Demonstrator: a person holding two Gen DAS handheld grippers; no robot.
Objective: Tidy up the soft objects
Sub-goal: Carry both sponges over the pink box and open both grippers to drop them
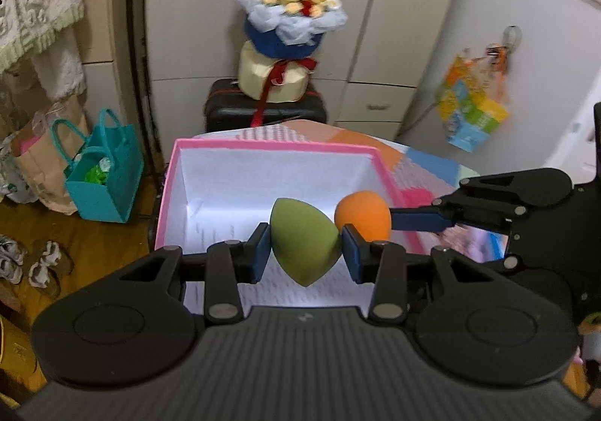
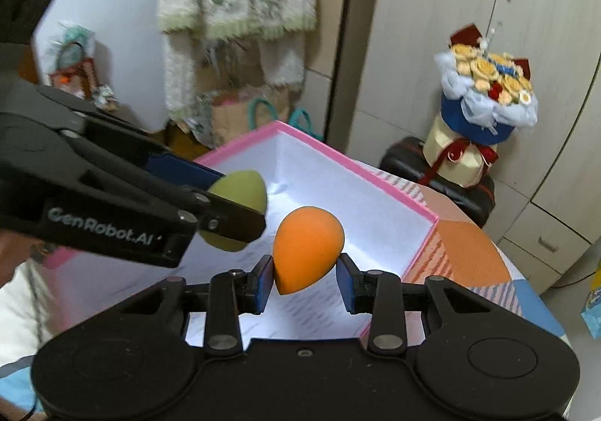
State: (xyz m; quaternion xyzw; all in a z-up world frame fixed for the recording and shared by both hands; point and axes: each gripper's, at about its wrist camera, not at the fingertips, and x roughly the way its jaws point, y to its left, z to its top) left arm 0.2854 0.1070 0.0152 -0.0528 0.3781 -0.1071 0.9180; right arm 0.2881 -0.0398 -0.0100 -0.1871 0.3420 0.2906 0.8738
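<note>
My left gripper [image 1: 305, 252] is shut on a green teardrop sponge [image 1: 303, 242] and holds it above the open pink box [image 1: 270, 147] with a white inside. My right gripper [image 2: 304, 280] holds an orange teardrop sponge [image 2: 306, 248] above the same box [image 2: 409, 201]; its left pad touches the sponge and a thin gap shows at the right pad. In the left wrist view the orange sponge [image 1: 362, 214] sits just right of the green one. In the right wrist view the green sponge [image 2: 240, 192] shows at left, partly hidden by the left gripper's fingers [image 2: 225, 218].
The box stands on a patchwork-patterned table [image 2: 465, 252]. Behind it are a black suitcase [image 1: 263, 109] with a flower bouquet box [image 1: 289, 26] on top, white cabinets [image 1: 394, 26], a teal bag [image 1: 101, 177] and shoes [image 1: 45, 263] on the wooden floor at left.
</note>
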